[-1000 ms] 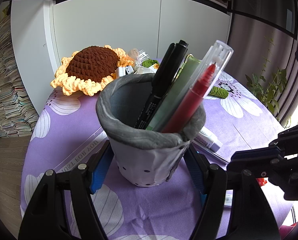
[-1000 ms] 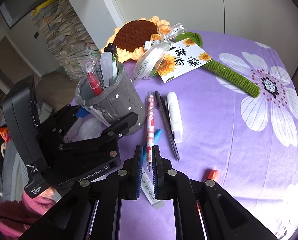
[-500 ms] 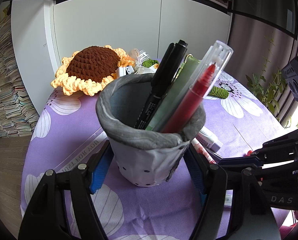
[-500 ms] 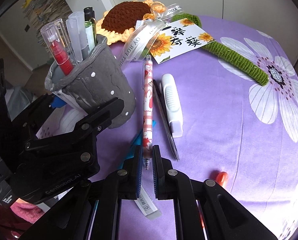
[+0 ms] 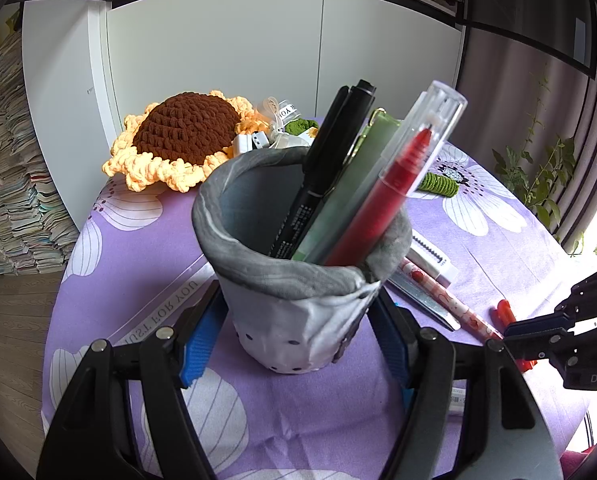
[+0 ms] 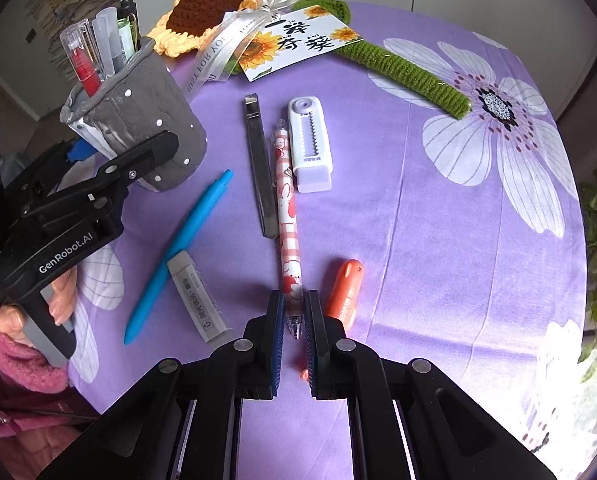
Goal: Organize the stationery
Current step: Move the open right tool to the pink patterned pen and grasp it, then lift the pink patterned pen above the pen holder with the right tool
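The left gripper [image 5: 298, 344] is clamping the grey pen pot [image 5: 298, 280], mid-frame, already holding several pens. The right gripper [image 6: 294, 312], bottom centre, is apparently pinching the pink checked pen [image 6: 288, 216]; blue pen [image 6: 178, 256], erasers and tweezers are lying loose

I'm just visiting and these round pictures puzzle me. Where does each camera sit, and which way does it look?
Left wrist: on the left gripper, looking slantwise down at the grey pen holder clamped between its fingers; the right gripper shows too.
Right wrist: on the right gripper, looking steeply down at the checked pen it grips; the left gripper and a hand show.
Shared: pen holder, checked pen, crochet sunflower.
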A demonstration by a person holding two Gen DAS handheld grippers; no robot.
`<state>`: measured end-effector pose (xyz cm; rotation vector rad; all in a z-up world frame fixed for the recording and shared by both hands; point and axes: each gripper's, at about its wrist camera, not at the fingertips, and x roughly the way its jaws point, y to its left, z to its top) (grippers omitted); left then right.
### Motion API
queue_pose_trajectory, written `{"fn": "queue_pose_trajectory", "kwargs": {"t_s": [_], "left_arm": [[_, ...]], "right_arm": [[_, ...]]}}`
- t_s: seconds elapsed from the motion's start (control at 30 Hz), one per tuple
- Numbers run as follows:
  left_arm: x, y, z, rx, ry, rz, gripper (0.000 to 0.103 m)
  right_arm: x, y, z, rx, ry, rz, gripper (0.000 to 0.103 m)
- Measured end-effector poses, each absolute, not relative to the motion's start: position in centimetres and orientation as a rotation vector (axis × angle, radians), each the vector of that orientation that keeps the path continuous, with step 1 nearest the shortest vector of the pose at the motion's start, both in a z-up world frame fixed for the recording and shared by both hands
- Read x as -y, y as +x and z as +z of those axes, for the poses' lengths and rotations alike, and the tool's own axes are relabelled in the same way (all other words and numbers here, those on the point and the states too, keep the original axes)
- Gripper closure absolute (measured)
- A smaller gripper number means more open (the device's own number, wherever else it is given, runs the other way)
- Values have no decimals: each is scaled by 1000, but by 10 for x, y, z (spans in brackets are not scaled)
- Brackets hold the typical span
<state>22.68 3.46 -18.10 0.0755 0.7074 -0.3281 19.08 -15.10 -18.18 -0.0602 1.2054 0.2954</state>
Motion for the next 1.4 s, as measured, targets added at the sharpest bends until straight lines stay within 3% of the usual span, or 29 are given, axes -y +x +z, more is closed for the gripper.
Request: {"fn": "queue_pose_trajectory", "kwargs": {"t_s": [0.23,0.7,1.17,1.4], "left_arm": [[-35,227,-181,-707,75,-329,33],[-35,226,-181,-707,76,-329,33],[-33,222,-180,-705,83,-331,33],[-33,222,-180,-705,82,-332,33]], "right_arm": [[157,204,-163,-1139,-35,246,88],[137,271,-169,-1141,198,334,88],[123,297,-181,-1190,97,234,88],[91,299,-181,-1178,-104,211,88]]}}
